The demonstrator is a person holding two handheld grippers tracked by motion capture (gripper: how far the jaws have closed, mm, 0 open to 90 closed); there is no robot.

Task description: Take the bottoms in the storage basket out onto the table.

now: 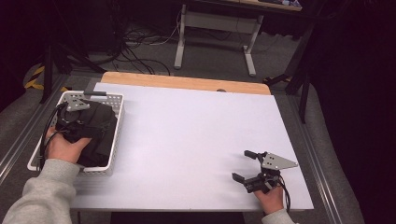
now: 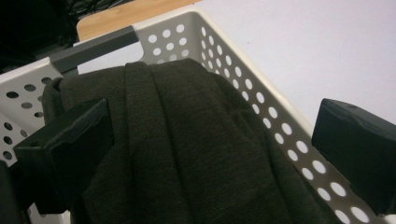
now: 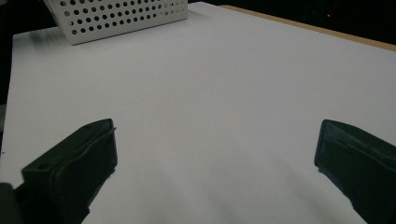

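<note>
A dark folded cloth [image 1: 95, 130] [image 2: 187, 154] lies heaped in a white perforated basket [image 1: 117, 122] [image 2: 219, 51] at the table's left side. My left gripper [image 1: 77, 114] [image 2: 210, 149] hovers over the basket with its jaws wide apart, the cloth lying under and between them without being pinched. My right gripper [image 1: 243, 164] [image 3: 215, 158] rests low over the bare white tabletop near the front right, jaws open with nothing between them. The same basket [image 3: 116, 16] shows far off in the right gripper view.
The white table surface [image 1: 196, 130] ends in a wooden strip [image 1: 187, 83] at the far edge. Behind the table are a desk frame [image 1: 215, 32] and cables on the floor. A dark handle bar [image 2: 93, 46] spans the basket's far end.
</note>
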